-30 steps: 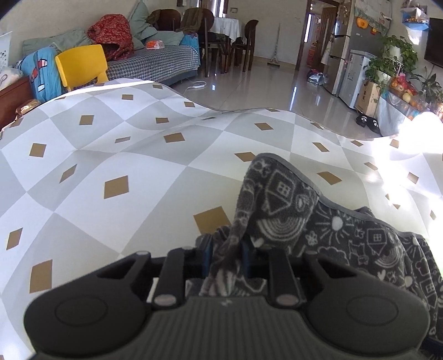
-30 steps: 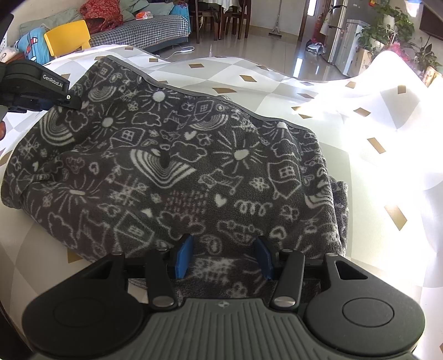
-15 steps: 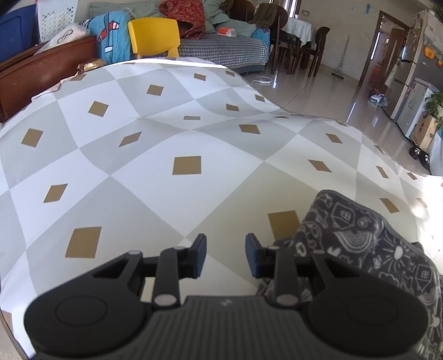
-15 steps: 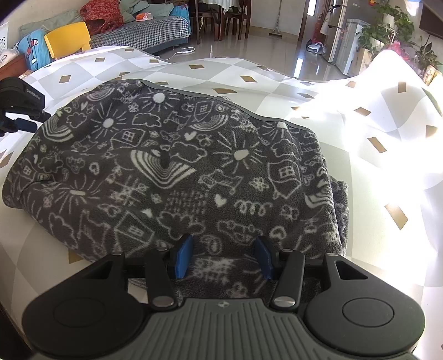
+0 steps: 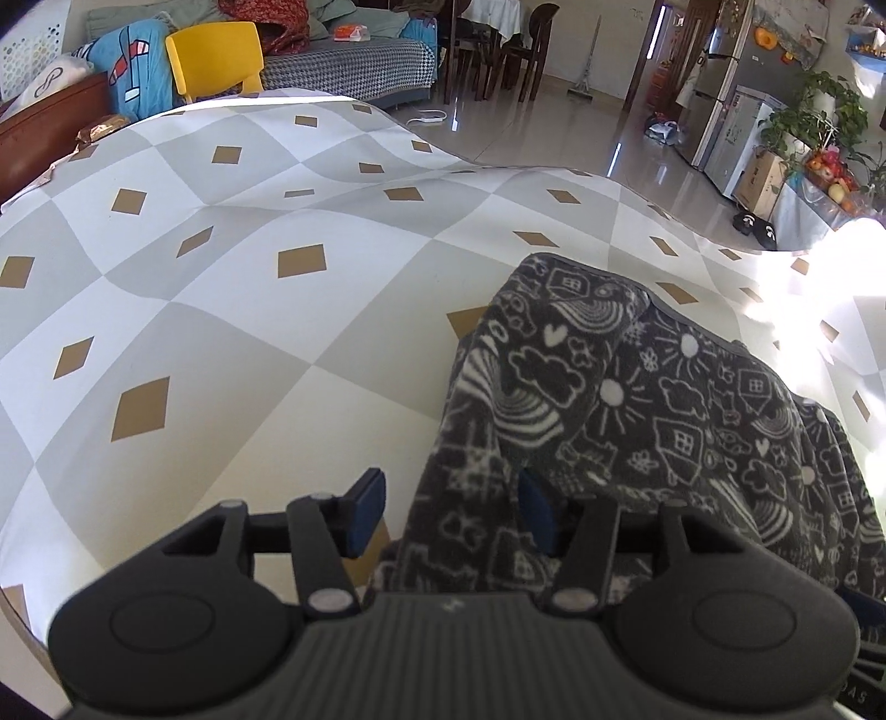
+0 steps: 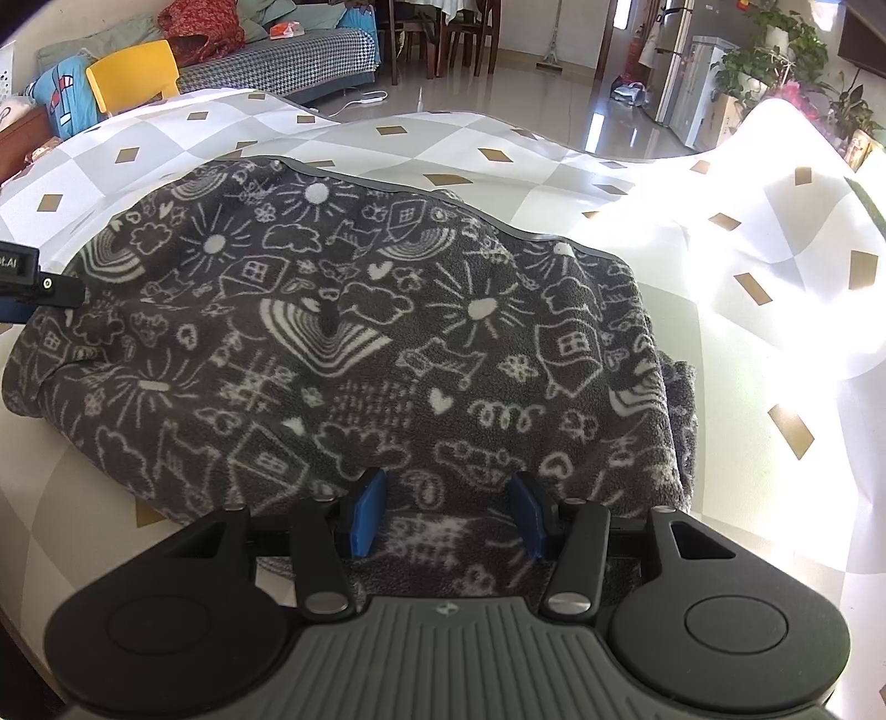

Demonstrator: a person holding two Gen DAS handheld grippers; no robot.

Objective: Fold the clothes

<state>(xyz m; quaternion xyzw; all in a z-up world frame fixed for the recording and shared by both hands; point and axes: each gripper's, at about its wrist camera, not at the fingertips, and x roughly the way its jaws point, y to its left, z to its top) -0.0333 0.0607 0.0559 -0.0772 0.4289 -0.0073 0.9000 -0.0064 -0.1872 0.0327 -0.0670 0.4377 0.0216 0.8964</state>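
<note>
Grey fleece garment [image 6: 354,343] between both spread tools, left [image 5: 451,518], right [image 6: 446,512]; bare tablecloth [image 5: 221,310] leftward.

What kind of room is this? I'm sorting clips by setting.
Most likely a home's open living and dining room: a sofa with a checked cover, a dining table and chairs, and a fridge beside houseplants past the cloth-covered table.

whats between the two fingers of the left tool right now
In the left wrist view, a raised fold of the dark patterned garment sits between the open left tool fingers, not clamped.
</note>
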